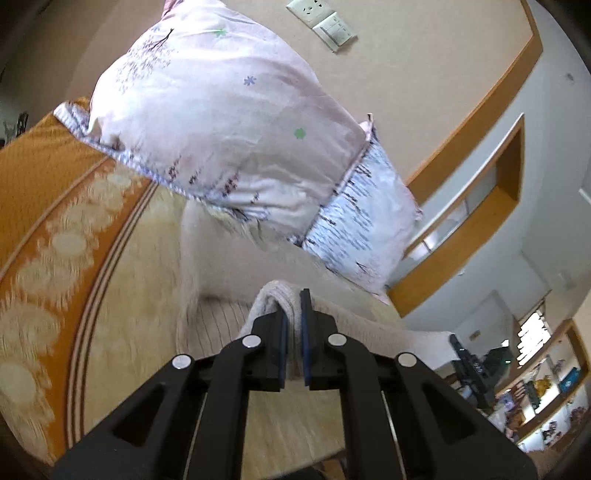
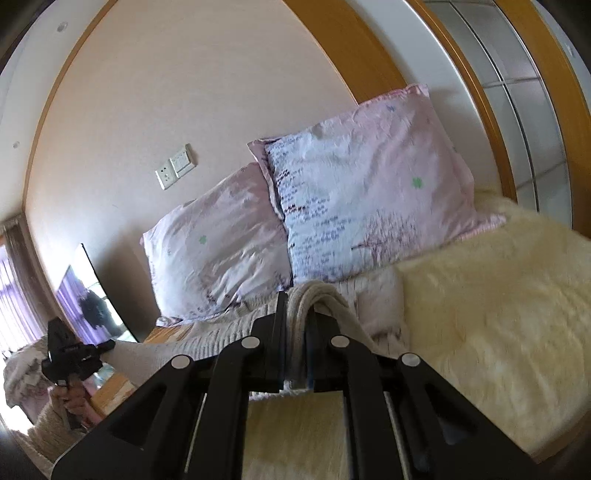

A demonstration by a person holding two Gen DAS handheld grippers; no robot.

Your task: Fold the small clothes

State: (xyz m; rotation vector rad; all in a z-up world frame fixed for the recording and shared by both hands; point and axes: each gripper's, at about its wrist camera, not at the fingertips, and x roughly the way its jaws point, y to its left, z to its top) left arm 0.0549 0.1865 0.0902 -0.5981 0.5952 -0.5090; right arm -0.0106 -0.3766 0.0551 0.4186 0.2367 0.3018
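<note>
The left gripper is pinching a fold of a cream knit garment. Its 2 black fingers squeeze the cloth tight between blue pads. The right gripper is pinching another bunched edge of the same cream knit garment the same way. The cloth is lifted up and hangs between the 2 grippers, above the bed.

From the right wrist camera, the left gripper shows far off at the left edge, held in a hand, with the garment stretching toward it.

Behind the cloth, 2 pink pillows lean on the beige wall. They sit close to the garment's far edge, so there is little room that way. A fluffy cream blanket covers the bed on the right. On the left side, the orange and cream bedspread lies flat and wide. A wall socket sits above the pillows.
</note>
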